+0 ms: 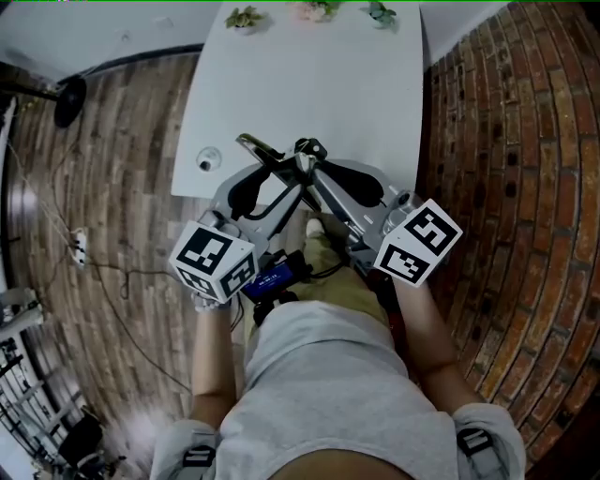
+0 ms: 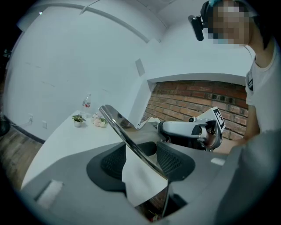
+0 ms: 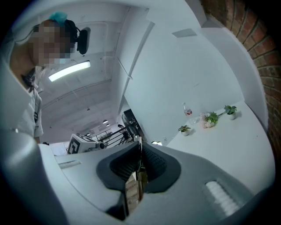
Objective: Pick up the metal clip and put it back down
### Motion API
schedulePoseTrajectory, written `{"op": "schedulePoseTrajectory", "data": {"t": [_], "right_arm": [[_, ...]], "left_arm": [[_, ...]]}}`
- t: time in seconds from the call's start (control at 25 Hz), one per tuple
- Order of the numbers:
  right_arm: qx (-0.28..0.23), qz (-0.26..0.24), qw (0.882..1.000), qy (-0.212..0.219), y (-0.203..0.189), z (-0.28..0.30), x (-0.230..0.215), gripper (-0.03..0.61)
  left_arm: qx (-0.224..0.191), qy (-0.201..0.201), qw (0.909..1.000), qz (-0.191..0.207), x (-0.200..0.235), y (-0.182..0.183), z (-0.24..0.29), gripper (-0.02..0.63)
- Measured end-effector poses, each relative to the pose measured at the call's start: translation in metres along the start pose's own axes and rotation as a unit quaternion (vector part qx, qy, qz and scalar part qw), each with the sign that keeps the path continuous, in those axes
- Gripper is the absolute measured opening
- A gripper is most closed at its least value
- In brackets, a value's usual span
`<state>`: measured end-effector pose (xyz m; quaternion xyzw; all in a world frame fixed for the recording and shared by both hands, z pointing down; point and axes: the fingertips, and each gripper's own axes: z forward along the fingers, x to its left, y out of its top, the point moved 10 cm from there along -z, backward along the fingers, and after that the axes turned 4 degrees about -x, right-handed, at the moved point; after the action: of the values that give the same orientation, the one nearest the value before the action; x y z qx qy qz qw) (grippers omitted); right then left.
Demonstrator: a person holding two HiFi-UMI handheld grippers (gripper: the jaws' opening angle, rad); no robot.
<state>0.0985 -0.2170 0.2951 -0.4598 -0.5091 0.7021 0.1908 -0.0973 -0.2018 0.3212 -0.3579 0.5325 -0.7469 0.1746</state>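
Head view: you hold both grippers together over the near edge of the white table [image 1: 309, 84], with your arms reaching in from the bottom of the picture. The metal clip [image 1: 264, 152] is held up between them, above the tabletop, its long shiny arm pointing up and to the left. The left gripper [image 1: 281, 183] meets it from the lower left and the right gripper [image 1: 307, 169] from the lower right. Each carries its marker cube [image 1: 214, 261] at the end nearest you. Three small plants [image 1: 317, 9] stand along the far edge of the table. A wooden floor [image 1: 112, 187] lies to the left and a brick wall [image 1: 506, 141] to the right. Left gripper view: the jaws stand wide apart. The clip's long arm lies aslant in the gap, passing over the tip of the left-hand pad [image 2: 112, 160] and meeting the right-hand pad low down (the pads do not close flat on it). The right gripper shows just beyond, at the clip's far end. Right gripper view: the jaws are drawn almost together and pinch a thin metal part of the clip, seen edge-on between the two pads, so this gripper holds the clip. The table and its plants lie to the right.
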Motion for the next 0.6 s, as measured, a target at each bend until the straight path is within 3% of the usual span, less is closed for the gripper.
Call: {"op": "schedulePoseTrajectory", "data": {"t": [0.24,0.6], "right_arm": [[0.001,0.060,0.998,0.006,-0.014,0.010,-0.026,0.012],[0.002,0.128,0.992,-0.019,-0.030,0.032,-0.058,0.009]], "left_arm": [[0.022,-0.001,0.9993,-0.029,0.021,-0.012,0.017,0.229],[0.040,0.012,0.9975,-0.057,0.052,-0.027,0.036,0.230]]}}
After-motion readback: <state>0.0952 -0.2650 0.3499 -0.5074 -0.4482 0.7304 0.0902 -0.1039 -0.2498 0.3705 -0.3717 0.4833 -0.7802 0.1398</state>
